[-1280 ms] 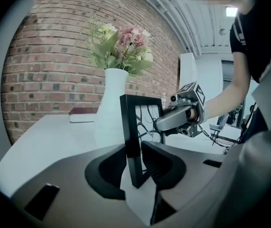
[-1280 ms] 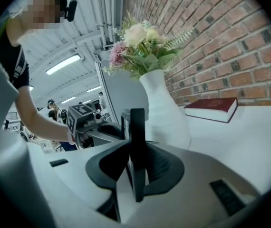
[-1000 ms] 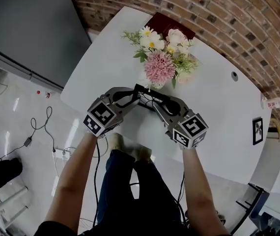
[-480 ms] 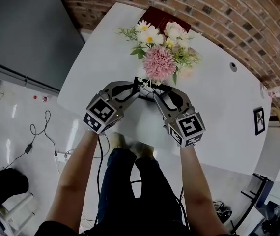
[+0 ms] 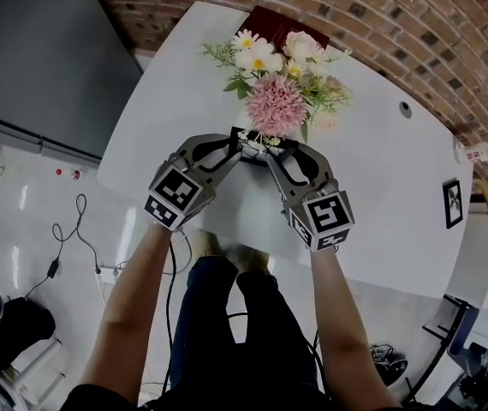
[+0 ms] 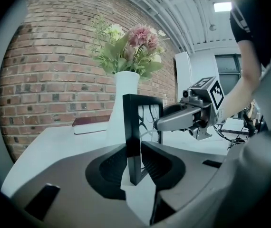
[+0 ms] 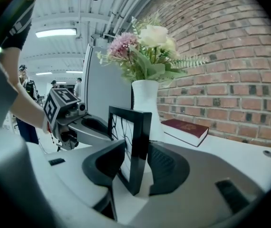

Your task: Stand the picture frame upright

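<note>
Two grippers are on one object: the black picture frame [image 6: 131, 127], which stands on its lower edge on the white table [image 5: 381, 195], close to vertical, just in front of the white vase [image 6: 126, 91].

Your left gripper [image 6: 134, 152] is clamped on one vertical side of the frame. The left gripper view shows that side bar running down between the ribbed pads [image 6: 111, 161], with both pads against it.

Your right gripper [image 7: 135, 158] straddles the opposite vertical side. Its jaws have just been opening, and the frame remains between them. The right gripper view shows bare space between the frame's face and the pad on that view's left, so this gripper is not pressing on the frame.

From the head view, the two grippers converge from either side toward the frame, marker cubes nearest you and both forearms extended over the near edge of the table.

Surroundings noted:
- The flowers [image 5: 276, 101], pink, white and cream, fill the vase directly behind the frame.
- A dark red book [image 7: 185, 127] lies flat beyond the vase, by the brick wall [image 5: 415, 32].
- A second small frame [image 5: 449, 204] sits near the table's right edge, well apart from the work.
- A small bottle [image 5: 479, 152] lies beyond it, by the wall.
</note>
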`<action>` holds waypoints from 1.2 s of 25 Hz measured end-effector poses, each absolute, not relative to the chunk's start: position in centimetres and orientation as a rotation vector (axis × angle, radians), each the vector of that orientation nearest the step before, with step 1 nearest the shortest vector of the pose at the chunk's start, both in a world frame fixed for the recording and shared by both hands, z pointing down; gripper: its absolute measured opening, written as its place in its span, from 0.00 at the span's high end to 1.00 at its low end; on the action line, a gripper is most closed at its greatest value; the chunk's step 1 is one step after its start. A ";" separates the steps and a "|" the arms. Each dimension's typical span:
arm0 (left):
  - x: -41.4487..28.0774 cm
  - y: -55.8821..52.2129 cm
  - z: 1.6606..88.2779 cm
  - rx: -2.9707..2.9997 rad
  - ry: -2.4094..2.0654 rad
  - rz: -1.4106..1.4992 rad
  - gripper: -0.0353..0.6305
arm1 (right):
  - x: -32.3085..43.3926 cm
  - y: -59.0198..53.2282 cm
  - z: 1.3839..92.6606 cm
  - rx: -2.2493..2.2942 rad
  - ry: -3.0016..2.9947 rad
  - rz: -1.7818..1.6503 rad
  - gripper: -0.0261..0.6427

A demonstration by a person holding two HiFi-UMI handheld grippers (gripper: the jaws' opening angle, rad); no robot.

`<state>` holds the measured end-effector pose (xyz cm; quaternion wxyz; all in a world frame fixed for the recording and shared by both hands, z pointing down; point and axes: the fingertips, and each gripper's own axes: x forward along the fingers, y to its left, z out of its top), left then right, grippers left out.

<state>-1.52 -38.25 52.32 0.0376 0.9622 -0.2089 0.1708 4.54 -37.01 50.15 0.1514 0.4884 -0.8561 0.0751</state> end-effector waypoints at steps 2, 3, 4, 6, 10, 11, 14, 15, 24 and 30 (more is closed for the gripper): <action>-1.6 -38.3 52.2 2.948 -0.639 0.518 0.80 | 4.4 -37.2 50.2 1.407 -2.454 0.212 0.73; -1.7 -38.4 52.3 2.943 -0.641 0.520 0.80 | 4.3 -37.2 50.2 1.410 -2.451 0.208 0.73; -1.8 -38.4 52.4 2.937 -0.644 0.525 0.80 | 4.2 -37.3 50.2 1.413 -2.447 0.204 0.73; -1.9 -38.6 52.4 2.933 -0.654 0.524 0.79 | 4.1 -37.4 50.2 1.421 -2.435 0.192 0.73; -2.0 -39.0 52.3 2.925 -0.690 0.501 0.79 | 4.2 -37.8 50.2 1.462 -2.411 0.180 0.72; -2.0 -39.0 52.4 2.917 -0.697 0.502 0.79 | 4.3 -37.9 50.2 1.475 -2.409 0.188 0.71; -2.1 -39.1 52.6 2.900 -0.710 0.495 0.79 | 4.4 -38.0 50.2 1.499 -2.411 0.212 0.71; -2.1 -39.2 52.6 2.900 -0.712 0.489 0.79 | 4.5 -38.1 50.3 1.503 -2.410 0.215 0.71; -1.8 -39.5 52.6 2.922 -0.725 0.483 0.78 | 4.8 -38.1 51.0 1.531 -2.396 0.255 0.71; -1.8 -39.9 52.1 2.916 -0.773 0.451 0.76 | 4.9 -38.1 51.0 1.551 -2.402 0.282 0.71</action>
